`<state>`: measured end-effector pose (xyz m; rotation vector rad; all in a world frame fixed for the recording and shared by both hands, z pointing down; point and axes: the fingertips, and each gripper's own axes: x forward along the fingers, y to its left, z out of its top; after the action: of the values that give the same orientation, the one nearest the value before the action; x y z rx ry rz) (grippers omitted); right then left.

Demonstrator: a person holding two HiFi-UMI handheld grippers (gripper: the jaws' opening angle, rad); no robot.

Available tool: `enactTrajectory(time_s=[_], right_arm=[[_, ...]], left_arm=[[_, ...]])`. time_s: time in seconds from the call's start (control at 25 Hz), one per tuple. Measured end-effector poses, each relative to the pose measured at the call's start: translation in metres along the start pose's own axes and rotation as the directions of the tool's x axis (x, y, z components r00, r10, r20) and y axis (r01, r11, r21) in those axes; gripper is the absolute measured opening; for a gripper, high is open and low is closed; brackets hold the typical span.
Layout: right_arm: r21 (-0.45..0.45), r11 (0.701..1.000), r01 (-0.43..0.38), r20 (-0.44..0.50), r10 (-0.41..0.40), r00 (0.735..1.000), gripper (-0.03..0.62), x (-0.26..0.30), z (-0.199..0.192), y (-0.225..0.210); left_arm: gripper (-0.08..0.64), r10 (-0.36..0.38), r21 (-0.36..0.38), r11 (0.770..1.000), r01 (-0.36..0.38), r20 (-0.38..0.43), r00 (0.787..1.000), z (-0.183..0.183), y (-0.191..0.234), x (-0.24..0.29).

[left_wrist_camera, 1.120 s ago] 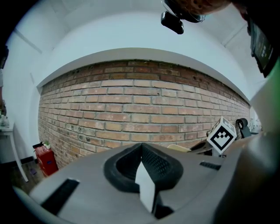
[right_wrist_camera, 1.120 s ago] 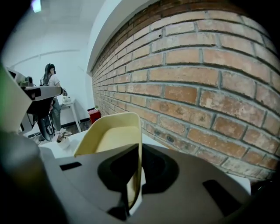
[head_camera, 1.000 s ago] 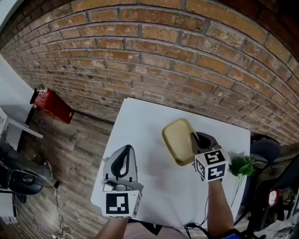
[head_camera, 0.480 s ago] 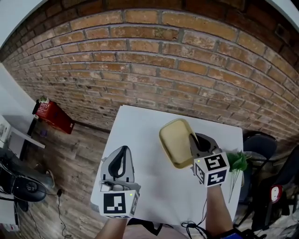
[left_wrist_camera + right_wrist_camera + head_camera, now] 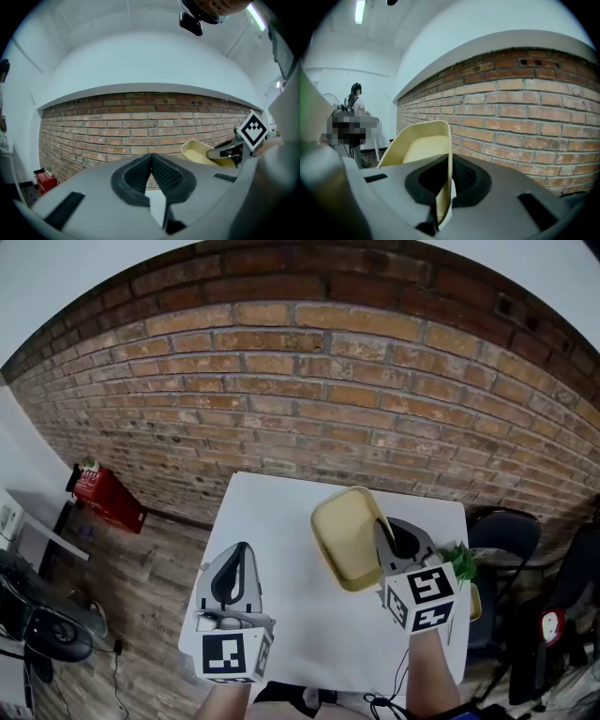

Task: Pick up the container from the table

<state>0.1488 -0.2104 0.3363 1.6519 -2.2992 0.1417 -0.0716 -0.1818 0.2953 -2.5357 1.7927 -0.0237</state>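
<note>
As far as print goes, only the black-and-white square markers on the two cubes show, and any label on the red box (image 5: 105, 495), far off left of the left fingers, is too small to read. Right gripper (image 5: 449, 165): jaws pinched onto one side wall of the pale yellow container (image 5: 423, 146), with only that thin wall between the pads. The wall runs on edge straight out from the fingertips. The rest of the container hangs ahead and to the left of the right fingers, tilted up on its side with the open face to the left, clear of the white table (image 5: 281, 521). Left gripper (image 5: 151, 160): jaws pressed together, tips touching, nothing between them, pointing at the brick wall (image 5: 309, 381). From the left fingers the container sits well off to the right, no contact. Green plant (image 5: 460, 562) is just right of the right fingers, beside the cube. A person stands in the distance, left of the right fingers, beyond the container.
</note>
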Motion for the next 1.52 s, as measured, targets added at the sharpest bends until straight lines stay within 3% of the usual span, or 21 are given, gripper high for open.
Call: enactTrajectory(time_s=[0.8, 1.52], right_arm=[[-0.042, 0.997, 0.064, 0.228, -0.053, 0.972, 0.005, -0.119, 0.066, 0.016], [-0.073, 0.991, 0.11, 0.328, -0.08, 0.941, 0.005, -0.171, 0.091, 0.024]], left_arm=[[0.009, -0.013, 0.043, 0.999, 0.007, 0.15, 0.989, 0.074, -0.044, -0.06], [0.009, -0.018, 0.051, 0.999, 0.006, 0.232, 0.973, 0.111, -0.063, -0.081]])
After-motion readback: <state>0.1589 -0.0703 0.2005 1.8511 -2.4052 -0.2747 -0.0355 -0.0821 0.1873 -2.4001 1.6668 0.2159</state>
